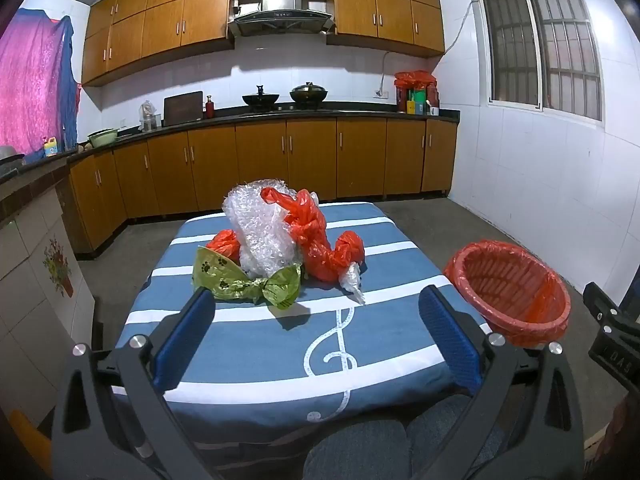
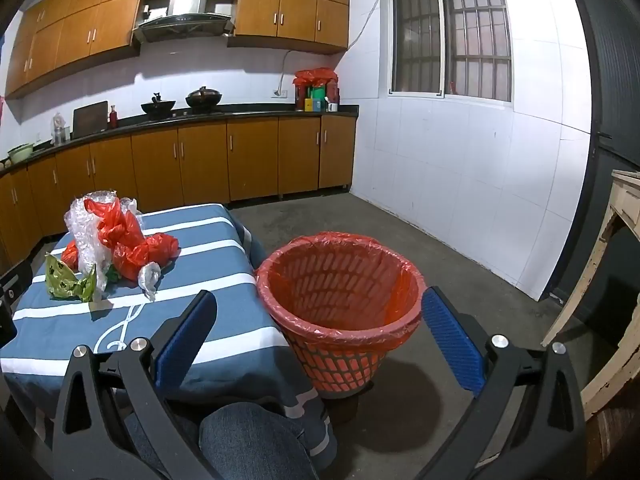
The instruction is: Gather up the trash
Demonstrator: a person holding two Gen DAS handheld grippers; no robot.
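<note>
We start at the left of the heap on the blue, white-striped tablecloth with the treble-clef print point(image 1: 256, 344). There lies a crumpled green plastic bag printed with paw marks point(image 1: 248, 282), its near edge just beyond our left gripper point(image 1: 318, 334), whose blue-padded jaws stand spread wide with nothing between them. Behind the green bag rises a tall wad of clear bubble wrap point(image 1: 260, 228), and a small knotted red plastic bag point(image 1: 226, 243) is tucked against its left side. To the right of the wrap a larger twisted red plastic bag point(image 1: 316, 240) leans against it and trails down to a knotted end. A small twist of clear film point(image 1: 354, 282) lies touching that end, nearest the table's right side.

We judge the trash was piled mid-table so either hand can reach it. Nothing has gone in yet, as far as the view into the bin allows.

Right of the table, on the floor just beside its edge, stands the orange slotted plastic wastebasket lined with a red bag point(image 2: 340, 292), close enough for a short carry. Our right gripper point(image 2: 320, 338) hangs over it, jaws equally wide and empty.
</note>
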